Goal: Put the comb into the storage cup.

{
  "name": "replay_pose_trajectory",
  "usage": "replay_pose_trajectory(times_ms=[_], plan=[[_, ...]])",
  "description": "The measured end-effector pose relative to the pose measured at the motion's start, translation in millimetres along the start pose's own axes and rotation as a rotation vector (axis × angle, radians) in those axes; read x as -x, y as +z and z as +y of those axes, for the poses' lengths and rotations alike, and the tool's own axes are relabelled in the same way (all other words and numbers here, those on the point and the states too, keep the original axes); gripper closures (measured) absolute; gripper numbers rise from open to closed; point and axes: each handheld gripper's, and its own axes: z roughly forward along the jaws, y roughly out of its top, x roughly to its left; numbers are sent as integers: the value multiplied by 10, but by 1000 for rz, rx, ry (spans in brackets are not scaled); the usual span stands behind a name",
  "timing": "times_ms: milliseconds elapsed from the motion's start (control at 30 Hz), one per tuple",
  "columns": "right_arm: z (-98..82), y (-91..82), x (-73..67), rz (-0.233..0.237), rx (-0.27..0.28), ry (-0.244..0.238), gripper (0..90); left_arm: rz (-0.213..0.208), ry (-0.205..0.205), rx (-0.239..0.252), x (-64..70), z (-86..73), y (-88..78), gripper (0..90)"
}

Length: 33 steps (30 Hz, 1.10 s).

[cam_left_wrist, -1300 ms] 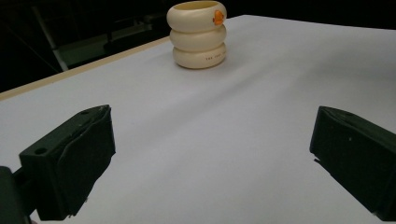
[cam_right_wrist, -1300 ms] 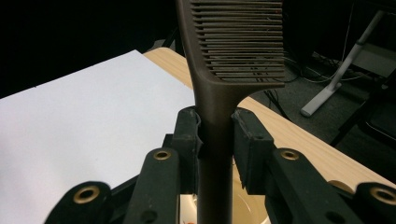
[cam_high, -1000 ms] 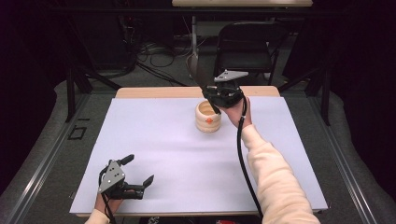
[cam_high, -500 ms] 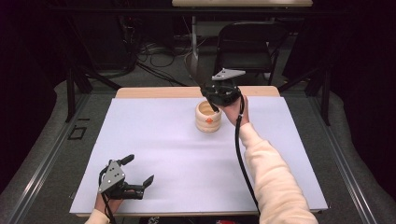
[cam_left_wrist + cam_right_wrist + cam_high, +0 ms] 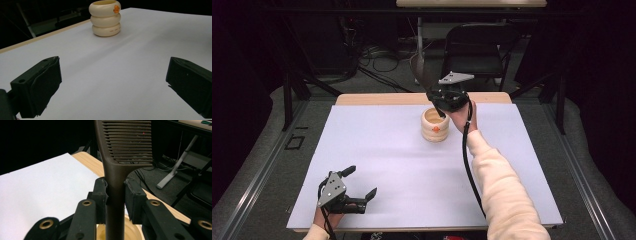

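table: I see the table (image 5: 377,150) under a white sheet filling the middle of the high view, with a bare wooden strip along its far edge; the plain sheet keeps the work easy for me to read.
holder: the cream ribbed utensil holder (image 5: 435,125) stands upright a little above centre in the high view, toward the far edge, and at the top centre of the left gripper view (image 5: 105,18). It looks like three stacked rings with an orange mark near the rim. I judge it stands open-mouth-up so a handle can drop straight in.
spatula: I hold the brown slotted spatula (image 5: 117,175) head up, its handle running down to the holder's mouth at the bottom of the right gripper view. In the high view its head (image 5: 419,70) rises above the holder. Gripping the neck keeps the handle free below.
right tool: the right tool (image 5: 443,107), just right of and above the holder, is clamped narrow on the spatula's neck.
left tool: my left tool (image 5: 360,189) rests at the lower left of the high view, jaws wide with nothing between them, well apart from the holder, parked out of the way.
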Motion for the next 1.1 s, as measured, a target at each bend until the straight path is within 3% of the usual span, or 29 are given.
replay_pose_trajectory(times_ms=[1100], plan=[[-121, 245, 3, 2, 2, -12, 725, 1, 0, 1, 2, 0, -4, 3]])
